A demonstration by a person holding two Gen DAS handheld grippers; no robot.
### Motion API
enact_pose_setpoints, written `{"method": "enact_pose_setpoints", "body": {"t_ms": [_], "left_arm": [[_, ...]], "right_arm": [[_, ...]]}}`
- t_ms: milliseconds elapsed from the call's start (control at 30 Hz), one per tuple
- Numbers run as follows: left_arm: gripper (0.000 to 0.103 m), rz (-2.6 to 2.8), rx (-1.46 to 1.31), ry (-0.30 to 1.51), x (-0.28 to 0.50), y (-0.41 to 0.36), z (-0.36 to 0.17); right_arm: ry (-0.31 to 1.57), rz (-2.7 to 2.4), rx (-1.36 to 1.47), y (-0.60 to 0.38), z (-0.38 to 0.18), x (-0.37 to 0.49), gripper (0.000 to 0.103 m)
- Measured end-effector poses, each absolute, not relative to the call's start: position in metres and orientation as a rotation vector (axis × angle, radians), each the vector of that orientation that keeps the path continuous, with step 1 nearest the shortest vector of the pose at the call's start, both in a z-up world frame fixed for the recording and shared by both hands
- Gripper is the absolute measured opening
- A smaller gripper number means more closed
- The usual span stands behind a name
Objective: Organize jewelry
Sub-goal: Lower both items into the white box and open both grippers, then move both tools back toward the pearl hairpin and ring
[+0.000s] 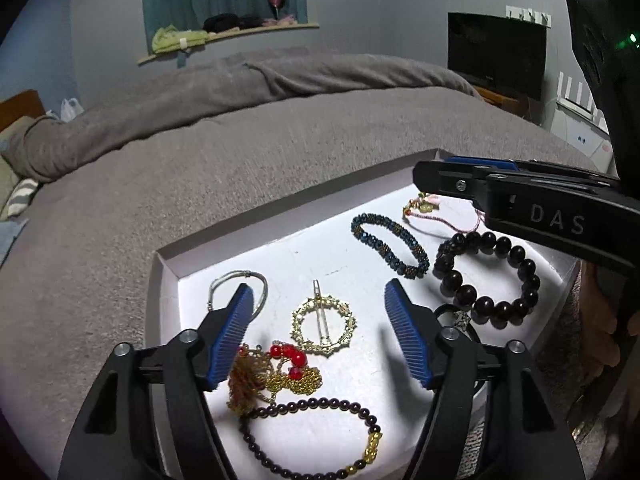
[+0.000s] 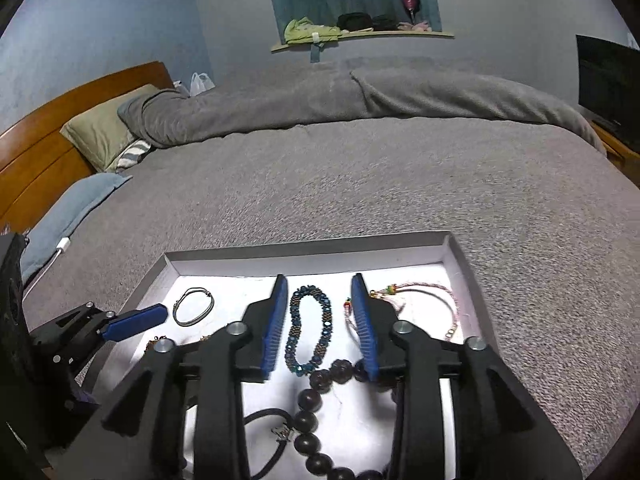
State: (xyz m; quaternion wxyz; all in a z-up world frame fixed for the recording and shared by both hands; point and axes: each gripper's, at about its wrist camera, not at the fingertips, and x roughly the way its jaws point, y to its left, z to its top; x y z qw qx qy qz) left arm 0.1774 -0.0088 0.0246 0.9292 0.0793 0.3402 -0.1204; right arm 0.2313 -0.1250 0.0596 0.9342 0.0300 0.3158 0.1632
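shallow white tray [image 1: 168, 268] on grey bed [image 1: 160, 184], holding: silver bangle [image 1: 240, 280], gold ring-shaped hair clip [image 1: 323, 326], blue beaded bracelet [image 2: 310, 332], large dark bead bracelet [image 1: 486, 276], pink cord bracelet [image 2: 440, 300], tasselled gold chain [image 1: 276, 380]. left tongs [image 1: 320, 332] spread wide above the clip, empty. right tongs [image 2: 320, 328] open astride the blue bracelet, gripping nothing.

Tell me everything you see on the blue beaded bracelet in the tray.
The blue beaded bracelet is a closed, stretched oval loop of small, shiny dark-blue beads woven with bands of bronze ones. It lies flat on the white tray floor, toward the far side. In the right wrist view it sits between the open fingers of the right claw, ungripped. Its near end lies close to the big dark bead bracelet.
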Motion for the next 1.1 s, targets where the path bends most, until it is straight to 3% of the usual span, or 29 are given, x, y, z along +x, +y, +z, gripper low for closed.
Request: {"method": "enact_pose_setpoints", "body": {"t_ms": [133,267,533,1100], "left_arm": [[0.075,-0.231,0.166,0.656,0.166,-0.011,0.030],[0.085,-0.222,0.148,0.622,0.152,-0.013,0.035],[0.086,-0.202,0.146,0.584,0.132,-0.015,0.042],[0.091,-0.199,0.138,0.563,0.082,-0.016,0.041]], "right_arm": [[0.624,0.319,0.080,-0.134,0.065,0.222,0.048],[0.590,0.290,0.092,-0.145,0.072,0.210,0.056],[0.554,0.243,0.111,-0.169,0.076,0.182,0.076],[0.547,0.228,0.120,-0.204,0.065,0.115,0.093]]}}
